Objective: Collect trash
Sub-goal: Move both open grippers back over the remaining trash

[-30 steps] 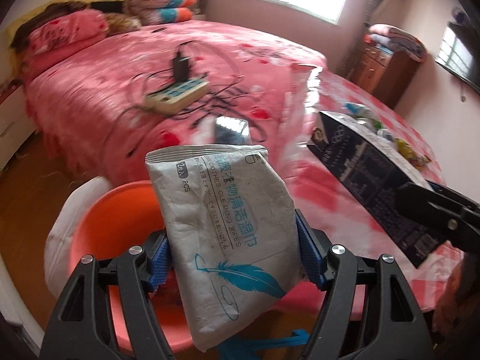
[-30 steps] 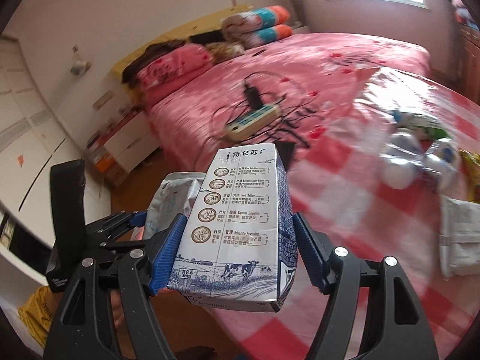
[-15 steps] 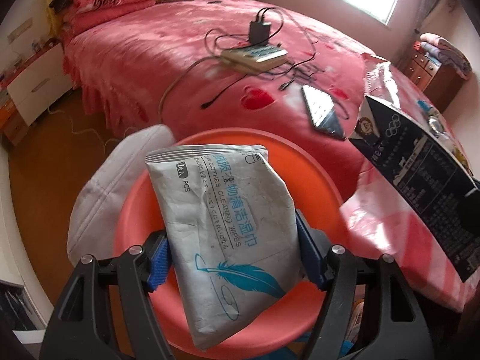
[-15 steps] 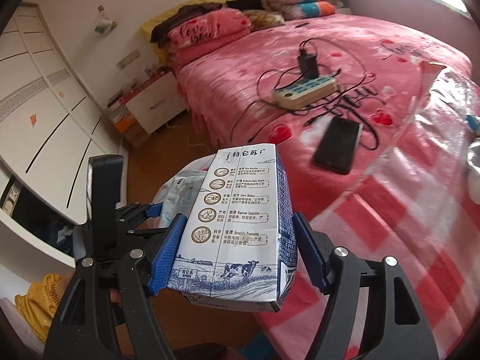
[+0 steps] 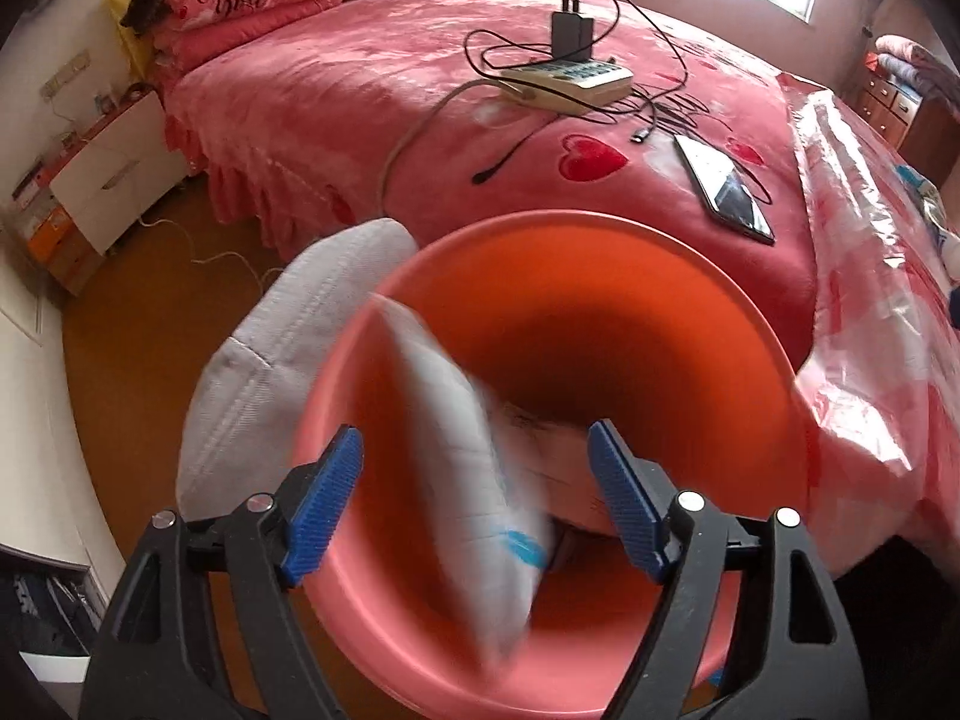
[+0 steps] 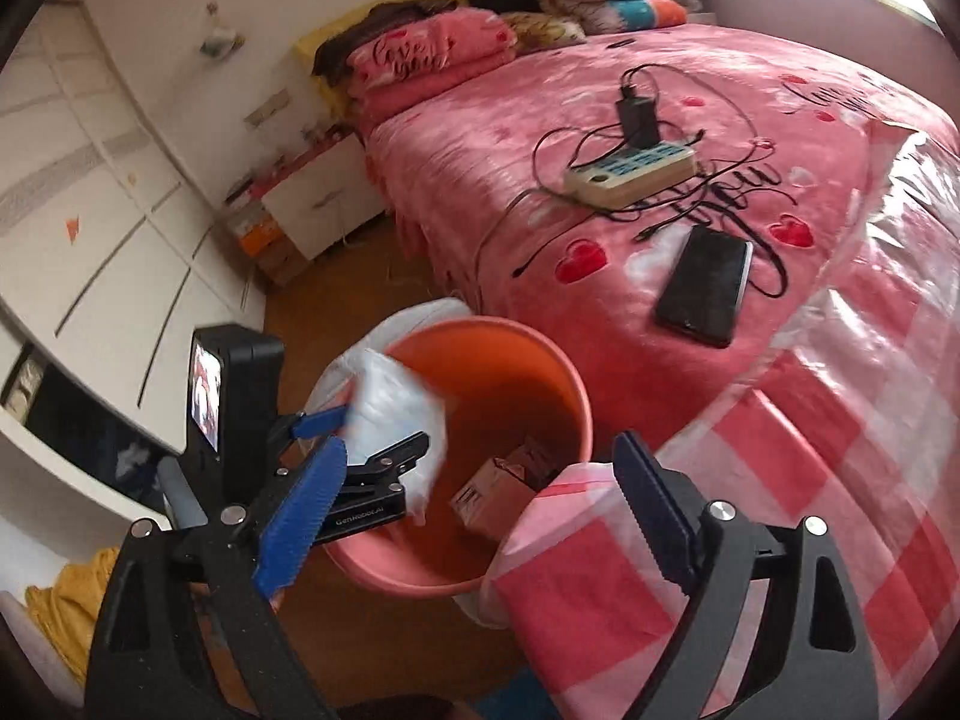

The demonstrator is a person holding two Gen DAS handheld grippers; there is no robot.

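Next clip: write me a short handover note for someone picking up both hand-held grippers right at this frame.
Left hand-held gripper: open over the orange bin; the blurred wipes packet sits loose between its pads, dropping in.
Right hand-held gripper: open and empty, beside the bin.
Done: a carton lies at the bin's bottom.
Left: confirm the packet lands inside, then look for more trash; none is clearly visible here. The phone and power strip on the bed are not trash.
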